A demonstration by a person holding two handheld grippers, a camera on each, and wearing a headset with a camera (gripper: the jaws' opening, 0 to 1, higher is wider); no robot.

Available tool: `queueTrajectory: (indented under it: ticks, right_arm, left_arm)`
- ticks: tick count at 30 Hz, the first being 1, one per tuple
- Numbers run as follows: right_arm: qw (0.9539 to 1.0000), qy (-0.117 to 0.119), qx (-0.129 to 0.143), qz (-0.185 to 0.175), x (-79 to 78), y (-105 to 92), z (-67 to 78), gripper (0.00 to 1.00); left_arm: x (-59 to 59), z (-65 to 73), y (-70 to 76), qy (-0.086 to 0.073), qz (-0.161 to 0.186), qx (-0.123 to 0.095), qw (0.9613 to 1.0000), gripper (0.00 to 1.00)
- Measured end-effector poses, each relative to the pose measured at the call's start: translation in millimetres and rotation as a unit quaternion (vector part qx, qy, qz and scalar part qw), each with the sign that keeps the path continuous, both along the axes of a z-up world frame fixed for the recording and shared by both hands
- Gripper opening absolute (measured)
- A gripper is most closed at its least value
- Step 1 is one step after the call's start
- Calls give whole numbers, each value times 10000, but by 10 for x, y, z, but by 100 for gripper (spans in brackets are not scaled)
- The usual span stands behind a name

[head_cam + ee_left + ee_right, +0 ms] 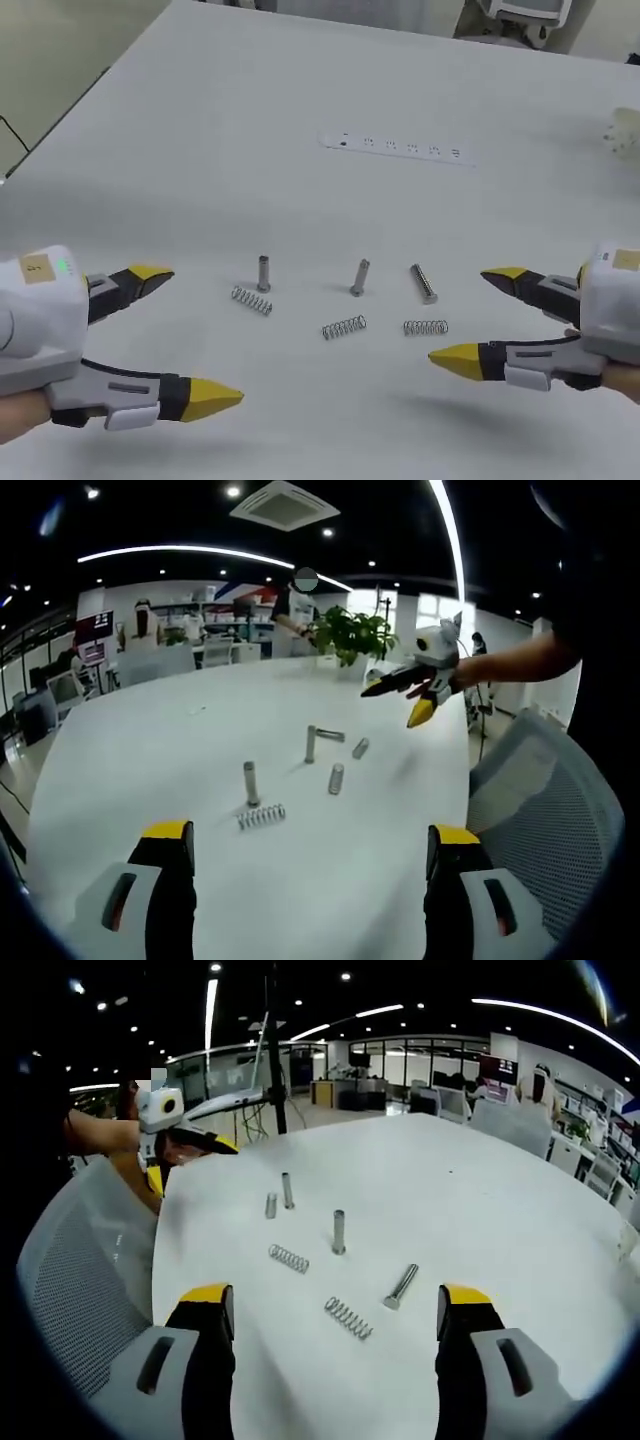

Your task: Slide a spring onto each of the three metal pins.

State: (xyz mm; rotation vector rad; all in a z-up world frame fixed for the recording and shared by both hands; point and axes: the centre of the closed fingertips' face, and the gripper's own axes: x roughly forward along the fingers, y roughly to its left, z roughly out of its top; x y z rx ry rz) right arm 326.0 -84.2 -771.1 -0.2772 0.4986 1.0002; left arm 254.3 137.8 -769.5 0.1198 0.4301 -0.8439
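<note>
The yellow-tipped fingers (205,398) of the left gripper (207,335) are spread wide and hold nothing. Those of the right gripper (456,314) are spread about as wide, also with nothing between them. Both pairs hover over the white table (200,150), tips pointing inward toward each other.

Between the two pairs is a row of three short silver metal pins. The pin nearest the left fingers (263,272) stands upright, and so does the middle pin (359,277). The pin nearest the right fingers (423,284) lies on its side.

Three small coiled steel springs lie flat on the table on the person's side of the pins. The spring nearest the left fingers (252,300) is just beside its pin's base. The middle spring (344,327) and the spring nearest the right fingers (425,327) each lie apart from the pins.

A long white power strip (395,147) lies well beyond the fingertips.
</note>
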Motion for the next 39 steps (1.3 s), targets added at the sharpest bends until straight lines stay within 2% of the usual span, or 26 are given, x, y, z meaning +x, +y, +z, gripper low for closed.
queueTrajectory:
  ticks: [4,13,21,25,26,28,31,34,36,38,39]
  right_arm:
    - [10000,63,-60,-8,126,27,7,76]
    - [9990,400,-216,-45,326,116,-37,57]
    - [9950,794,-552,-242,492,129,-170,39]
    - [9903,1046,-751,-520,614,82,-275,33]
    - [9899,1076,-743,-542,636,85,-287,32]
    - [9865,1310,-717,-671,663,81,-330,29]
    - [9843,1387,-730,-814,735,72,-358,23]
    - [9773,1697,-690,-1065,784,67,-421,21]
    - [9752,1767,-705,-1129,832,68,-456,19]
    - [9706,1908,-769,-1251,833,54,-502,18]
    - [9713,1875,-783,-1240,869,67,-526,18]
  left_arm:
    - [13,9,-12,-1,2,-32,10000,94]
    - [23,-3,-23,18,-5,-27,10000,93]
    - [14,-26,10,62,17,-1,10000,93]
    - [20,-33,18,64,33,16,10000,93]
    - [21,-39,20,67,41,20,10000,93]
    - [15,-47,16,79,39,10,10000,93]
    - [0,-67,11,101,15,36,9999,93]
    - [-5,-74,7,120,22,18,9999,93]
    - [-6,-82,3,131,13,25,9999,92]
    - [-3,-84,-4,126,3,26,9999,92]
    - [-2,-86,-6,129,-1,26,9999,92]
